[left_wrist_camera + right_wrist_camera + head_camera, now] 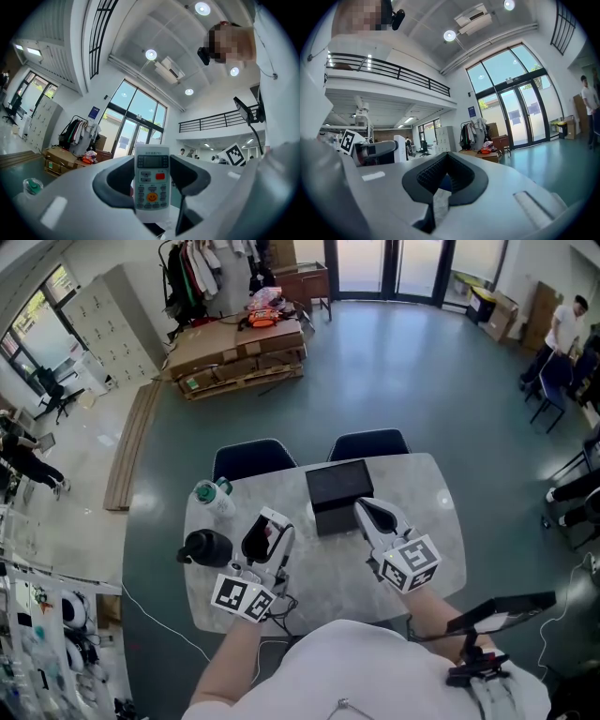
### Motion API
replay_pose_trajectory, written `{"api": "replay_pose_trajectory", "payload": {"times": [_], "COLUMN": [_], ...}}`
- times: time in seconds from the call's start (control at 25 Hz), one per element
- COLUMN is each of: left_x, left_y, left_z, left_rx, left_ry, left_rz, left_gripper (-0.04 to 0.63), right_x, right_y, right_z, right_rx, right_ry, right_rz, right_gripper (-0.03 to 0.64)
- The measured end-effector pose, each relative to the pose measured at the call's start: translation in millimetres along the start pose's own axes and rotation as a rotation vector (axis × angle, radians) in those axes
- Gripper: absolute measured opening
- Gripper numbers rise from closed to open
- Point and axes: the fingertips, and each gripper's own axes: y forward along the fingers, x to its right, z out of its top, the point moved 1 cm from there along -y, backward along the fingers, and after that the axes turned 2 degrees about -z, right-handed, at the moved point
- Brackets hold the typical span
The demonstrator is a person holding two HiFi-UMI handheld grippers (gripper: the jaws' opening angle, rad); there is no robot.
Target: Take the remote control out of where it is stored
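Tongs first: your left gripper is clamped on the remote control, one dark pad pressing each long edge. The remote stands upright between the jaws. Its button face is turned to the left gripper view, with the display at the top, a red button under it and an orange round button lower down. Its top end rises above the pads. Your right gripper has its jaws drawn together, the ribbed pads meeting at the tips with nothing between them. From the head view, both grippers are over the pale grey table. The left one is at the near left, and the remote it holds is clear of the black box and to that box's left. The box sits at the far middle of the table. The right gripper's tips are just beside the box's near right corner; contact cannot be told. A black jug stands near the table's left edge, with a green-capped bottle beyond it. Two dark blue chairs are pushed in at the far side.
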Motion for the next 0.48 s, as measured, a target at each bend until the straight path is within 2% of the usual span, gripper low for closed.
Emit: {"api": "replay_pose_trajectory", "payload": {"times": [0.48], "left_x": [-3.8], "left_y": [5.7], "left_z": [2.1], "left_rx": [-0.003], "left_ry": [-0.002], "left_rz": [0.002], "left_gripper": [0.239], "right_x": [2.1], "right_y": [0.3], "right_z": [-2.2], "right_rx": [-0.012], "right_ry": [-0.003], "right_rz": [-0.013], "right_gripper": [0.025]}}
